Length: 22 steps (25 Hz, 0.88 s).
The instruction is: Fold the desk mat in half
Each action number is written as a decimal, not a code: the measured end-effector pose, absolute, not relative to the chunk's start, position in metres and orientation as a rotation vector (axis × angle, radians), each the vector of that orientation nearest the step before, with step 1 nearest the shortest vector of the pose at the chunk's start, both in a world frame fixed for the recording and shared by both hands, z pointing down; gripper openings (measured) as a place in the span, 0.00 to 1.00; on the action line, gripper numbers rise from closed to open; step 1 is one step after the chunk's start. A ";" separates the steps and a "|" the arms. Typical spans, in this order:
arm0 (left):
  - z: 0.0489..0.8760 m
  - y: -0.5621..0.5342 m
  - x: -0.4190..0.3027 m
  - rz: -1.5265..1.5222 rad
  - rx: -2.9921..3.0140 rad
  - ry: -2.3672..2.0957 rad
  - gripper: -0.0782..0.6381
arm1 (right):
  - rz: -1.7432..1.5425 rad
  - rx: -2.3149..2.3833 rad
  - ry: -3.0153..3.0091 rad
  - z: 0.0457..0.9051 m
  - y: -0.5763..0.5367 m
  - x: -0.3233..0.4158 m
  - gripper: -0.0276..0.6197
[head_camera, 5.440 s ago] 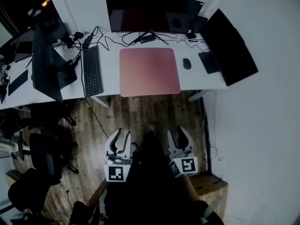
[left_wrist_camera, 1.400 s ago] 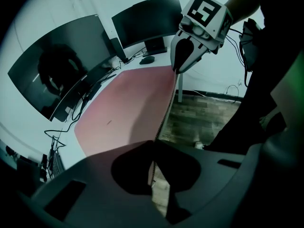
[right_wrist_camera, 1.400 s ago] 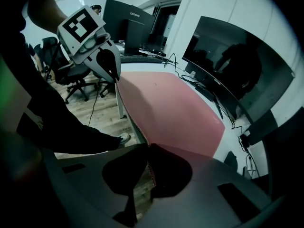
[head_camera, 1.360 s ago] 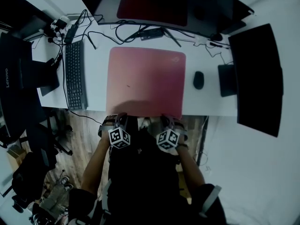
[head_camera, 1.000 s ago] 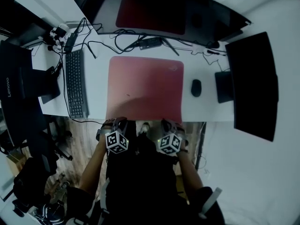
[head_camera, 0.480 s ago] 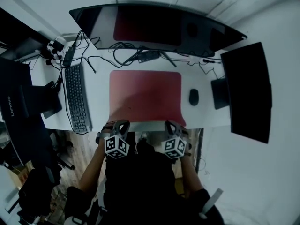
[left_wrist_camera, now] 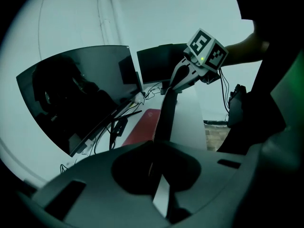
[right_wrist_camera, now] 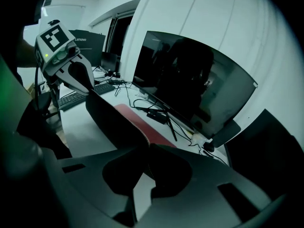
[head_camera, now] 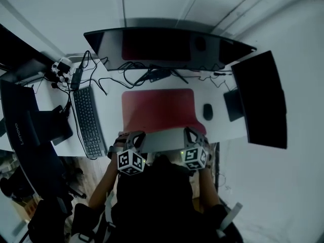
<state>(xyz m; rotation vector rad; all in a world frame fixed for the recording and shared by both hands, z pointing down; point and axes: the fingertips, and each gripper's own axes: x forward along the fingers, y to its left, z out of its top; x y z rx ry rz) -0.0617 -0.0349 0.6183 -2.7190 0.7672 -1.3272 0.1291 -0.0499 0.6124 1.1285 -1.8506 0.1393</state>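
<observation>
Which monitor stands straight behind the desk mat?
The wide curved monitor, the only one behind the red desk mat. The flat monitor stands to the right past the mouse; the Lenovo monitor is left of the keyboard.

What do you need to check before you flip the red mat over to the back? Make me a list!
1. The left tool is shut on the desk mat at its near corner: ok.
2. The right tool is shut on the other near corner: ok.
3. The near edge is lifted off the desk: ok.
4. The mouse lies beside the mat, not on it: ok.
5. Nothing lies on the mat's red top: ok.
6. The cables stay off the mat's far edge: cannot tell.
</observation>
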 end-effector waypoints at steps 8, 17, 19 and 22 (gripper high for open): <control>0.581 -0.077 -0.066 -1.215 -2.669 0.858 0.13 | 0.094 1.247 -1.864 0.572 -0.095 0.123 0.07; 0.541 -0.127 -0.068 -1.073 -2.581 1.094 0.13 | 0.059 1.322 -1.977 0.540 -0.146 0.121 0.07; 0.536 -0.140 -0.067 -1.057 -2.561 1.153 0.13 | 0.064 1.337 -2.008 0.538 -0.159 0.122 0.07; 0.530 -0.161 -0.067 -1.039 -2.524 1.237 0.13 | 0.053 1.333 -2.048 0.535 -0.180 0.123 0.07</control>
